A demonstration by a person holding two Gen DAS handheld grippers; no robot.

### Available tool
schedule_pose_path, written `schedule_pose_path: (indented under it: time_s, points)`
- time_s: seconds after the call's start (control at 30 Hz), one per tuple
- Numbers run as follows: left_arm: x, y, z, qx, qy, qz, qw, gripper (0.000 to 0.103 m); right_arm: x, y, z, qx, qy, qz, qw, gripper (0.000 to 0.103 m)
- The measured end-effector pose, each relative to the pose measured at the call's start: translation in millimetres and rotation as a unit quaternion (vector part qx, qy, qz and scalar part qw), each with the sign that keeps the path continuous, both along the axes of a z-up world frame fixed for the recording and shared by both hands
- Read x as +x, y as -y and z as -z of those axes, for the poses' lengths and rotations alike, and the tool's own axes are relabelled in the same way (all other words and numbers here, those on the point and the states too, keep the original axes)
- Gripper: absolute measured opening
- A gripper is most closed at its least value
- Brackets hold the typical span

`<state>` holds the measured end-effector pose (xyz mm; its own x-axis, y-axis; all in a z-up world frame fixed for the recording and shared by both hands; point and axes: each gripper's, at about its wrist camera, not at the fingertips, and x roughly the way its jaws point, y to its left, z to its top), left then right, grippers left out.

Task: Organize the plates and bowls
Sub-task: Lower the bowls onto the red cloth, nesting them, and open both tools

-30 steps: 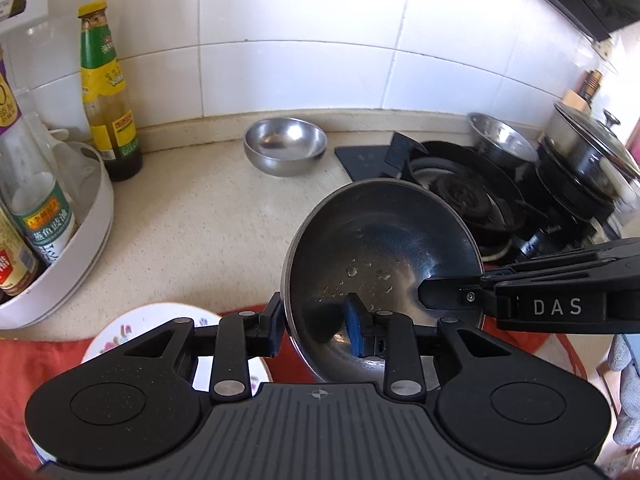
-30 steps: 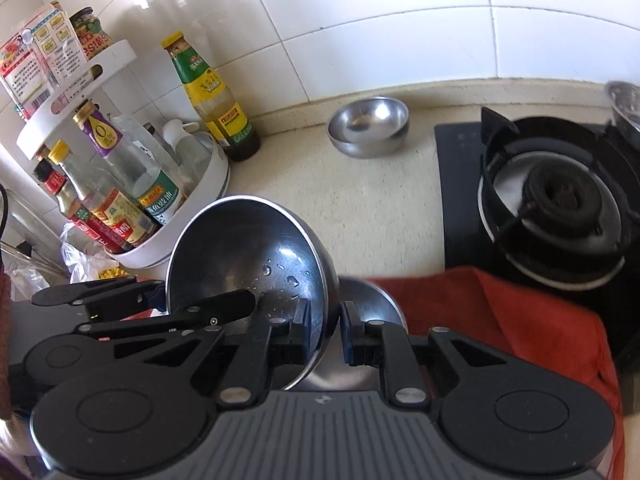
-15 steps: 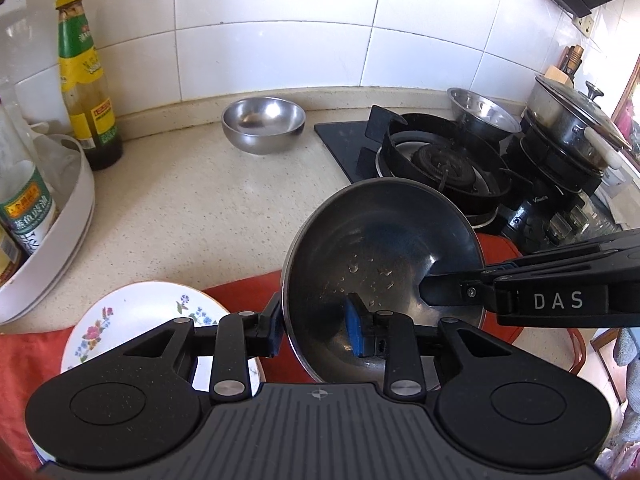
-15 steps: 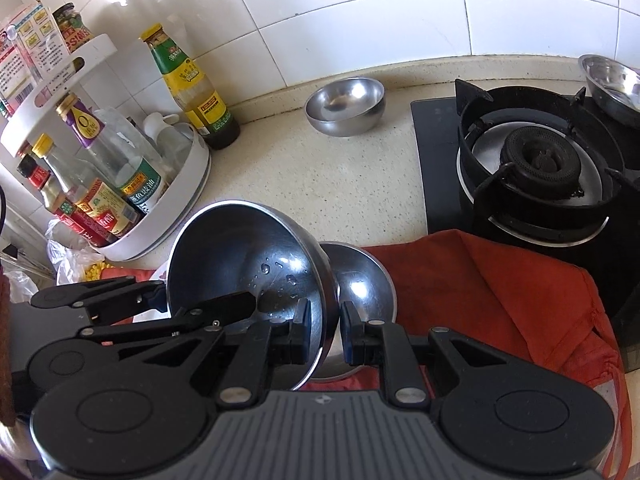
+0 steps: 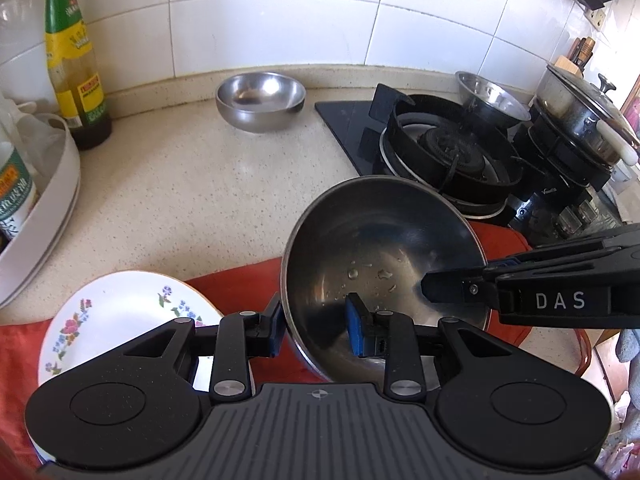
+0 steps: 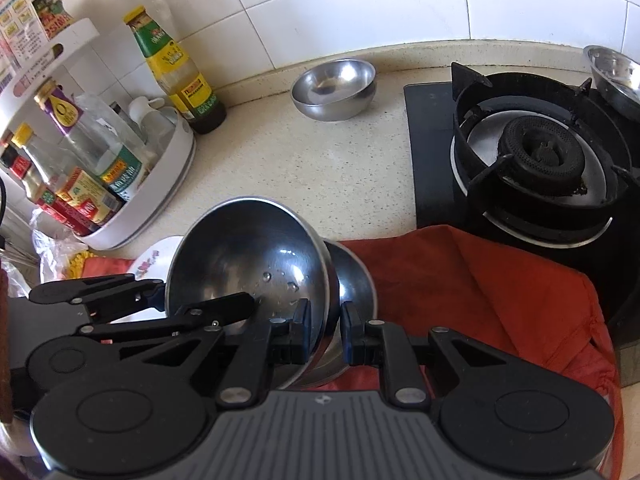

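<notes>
scanning the left wrist view from left to right, the floral plate (image 5: 120, 312) is seen lower left on the red cloth (image 5: 236, 280); the steel bowl (image 5: 380, 256), tilted at centre, is pinched by its rim in the left gripper (image 5: 314, 326) and the right gripper (image 5: 436, 292), with a second bowl (image 6: 356, 276) just beneath.

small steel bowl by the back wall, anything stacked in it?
No: in the left wrist view the small steel bowl sits alone on the counter by the wall, its inside bare.
</notes>
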<state>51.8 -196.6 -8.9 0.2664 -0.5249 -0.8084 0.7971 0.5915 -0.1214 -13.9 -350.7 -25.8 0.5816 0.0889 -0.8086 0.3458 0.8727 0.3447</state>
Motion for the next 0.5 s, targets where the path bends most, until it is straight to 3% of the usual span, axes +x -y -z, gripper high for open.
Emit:
schedule_pose_path:
  time_s: [0.27, 0.4, 0.5]
  points:
    - [6, 9, 9, 0.012, -0.009, -0.004, 0.9999, 0.038, 7, 1, 9, -0.019, -0.021, -0.02, 0.999, 0.022]
    - [9, 8, 9, 0.01, -0.013, -0.001, 0.9999, 0.038, 7, 5, -1, -0.051, -0.01, -0.017, 0.999, 0.024]
    - [8, 6, 2, 0.013, 0.011, -0.006, 0.9998, 0.041, 6, 10, -11, -0.066, 0.004, -0.018, 0.998, 0.028]
